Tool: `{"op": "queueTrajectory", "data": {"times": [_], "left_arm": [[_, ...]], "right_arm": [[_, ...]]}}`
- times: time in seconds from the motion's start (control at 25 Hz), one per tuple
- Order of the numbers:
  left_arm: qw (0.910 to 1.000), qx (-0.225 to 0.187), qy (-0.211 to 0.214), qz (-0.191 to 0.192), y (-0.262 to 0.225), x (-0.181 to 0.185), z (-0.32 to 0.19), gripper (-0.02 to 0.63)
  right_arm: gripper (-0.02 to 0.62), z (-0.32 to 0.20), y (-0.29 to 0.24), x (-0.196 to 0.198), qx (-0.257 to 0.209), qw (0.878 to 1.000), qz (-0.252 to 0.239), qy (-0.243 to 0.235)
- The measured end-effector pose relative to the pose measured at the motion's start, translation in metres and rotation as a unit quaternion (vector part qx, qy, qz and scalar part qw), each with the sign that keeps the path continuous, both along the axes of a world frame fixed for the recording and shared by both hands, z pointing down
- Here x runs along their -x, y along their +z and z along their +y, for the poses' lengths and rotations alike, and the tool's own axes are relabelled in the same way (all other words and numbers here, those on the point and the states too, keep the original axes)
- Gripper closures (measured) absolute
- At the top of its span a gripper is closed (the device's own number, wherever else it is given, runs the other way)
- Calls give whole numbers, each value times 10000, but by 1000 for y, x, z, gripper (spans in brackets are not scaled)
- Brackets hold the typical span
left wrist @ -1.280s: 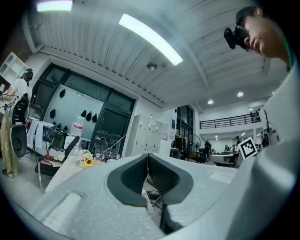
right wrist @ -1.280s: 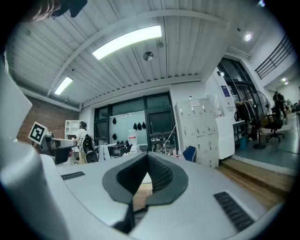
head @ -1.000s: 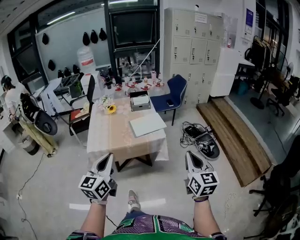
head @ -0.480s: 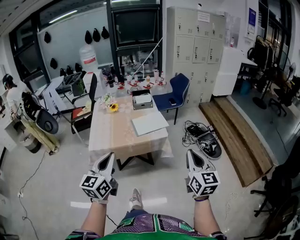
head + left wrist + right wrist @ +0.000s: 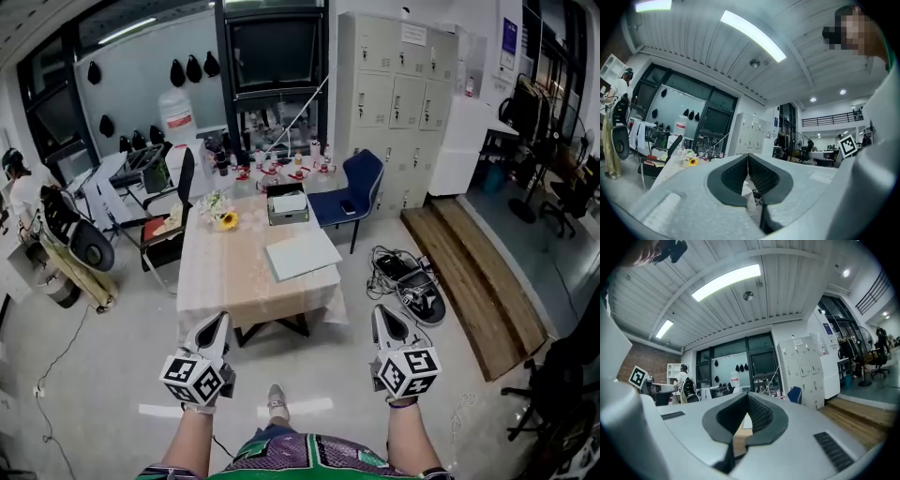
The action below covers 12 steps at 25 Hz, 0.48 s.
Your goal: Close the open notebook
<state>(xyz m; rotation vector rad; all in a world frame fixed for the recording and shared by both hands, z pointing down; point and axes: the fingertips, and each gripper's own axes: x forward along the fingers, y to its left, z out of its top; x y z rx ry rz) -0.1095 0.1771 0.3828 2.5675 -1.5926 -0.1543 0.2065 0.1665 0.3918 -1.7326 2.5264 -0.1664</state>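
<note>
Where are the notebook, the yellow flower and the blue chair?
notebook (image 5: 302, 253): head view, middle of its pale top face.
yellow flower (image 5: 226, 220): head view, on its petals.
blue chair (image 5: 364, 176): head view, on its backrest.

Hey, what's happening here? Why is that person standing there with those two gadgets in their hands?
A person holds a tool in each hand, the left gripper and the right gripper. Both are shut and empty, and point toward a cloth-covered table some way ahead. A pale notebook lies flat on the table, and the job is to close it. Neither gripper is near it yet, so the work hasn't begun.
</note>
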Motion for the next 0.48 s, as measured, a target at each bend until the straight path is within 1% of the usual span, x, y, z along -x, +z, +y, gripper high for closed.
{"op": "queueTrajectory", "data": {"times": [0.16,0.48], "left_arm": [[10000,4,2,17,0,4,-29,589],[10000,33,-28,69,6,18,-99,589]], "right_arm": [[592,-27,-6,2,20,10000,50,34],[592,-104,-5,24,141,9996,224,-95]]}}
